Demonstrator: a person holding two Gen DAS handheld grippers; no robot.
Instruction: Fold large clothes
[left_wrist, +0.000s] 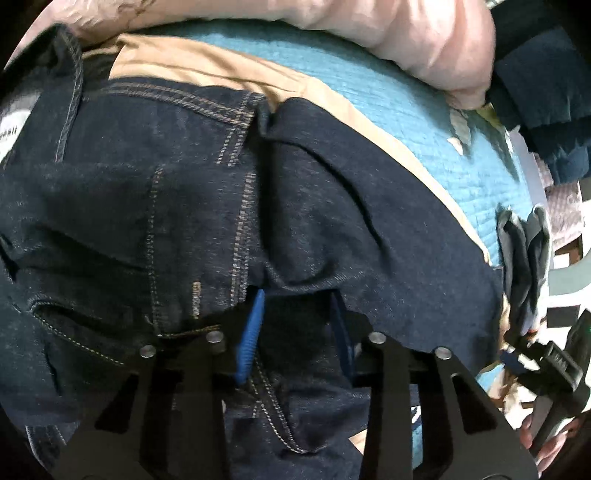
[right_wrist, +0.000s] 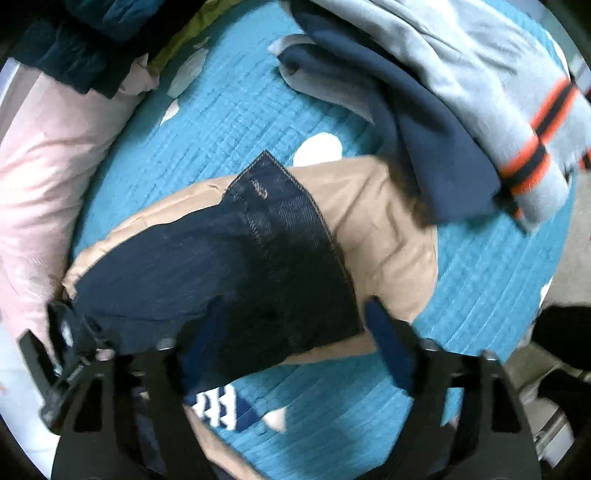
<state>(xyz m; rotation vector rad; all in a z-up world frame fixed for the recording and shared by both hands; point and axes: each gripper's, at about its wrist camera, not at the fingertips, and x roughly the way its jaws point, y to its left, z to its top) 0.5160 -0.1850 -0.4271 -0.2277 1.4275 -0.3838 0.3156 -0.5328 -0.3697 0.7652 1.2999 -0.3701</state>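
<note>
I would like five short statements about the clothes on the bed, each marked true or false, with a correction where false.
1. The dark blue denim jeans lie on a tan garment. True.
2. The quilted bed cover is red. False: it is teal.
3. The grey sweater with orange and black stripes lies on the jeans. False: it lies apart, beyond the tan garment.
4. A pink pillow lies at the cover's edge. True.
5. The left gripper has denim between its fingers. True.
</note>
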